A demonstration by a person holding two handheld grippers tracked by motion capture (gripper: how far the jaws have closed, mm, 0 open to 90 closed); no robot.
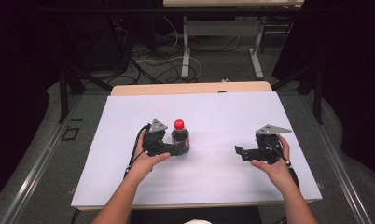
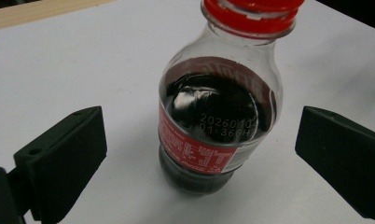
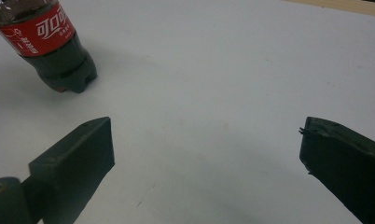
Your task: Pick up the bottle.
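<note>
A small cola bottle with a red cap, a red label and dark drink stands upright on the white table top, left of the middle. My left gripper reaches it from the left at label height. In the left gripper view the bottle stands between the two black jaws of the left gripper, with a gap on each side, so the pads do not touch it. My right gripper rests to the right, pointing left toward the bottle. The right gripper is open with bare table between its jaws.
A wooden strip runs along the table's far edge. Beyond it, the legs of another table stand on the floor among loose cables. Dark curtains close in both sides.
</note>
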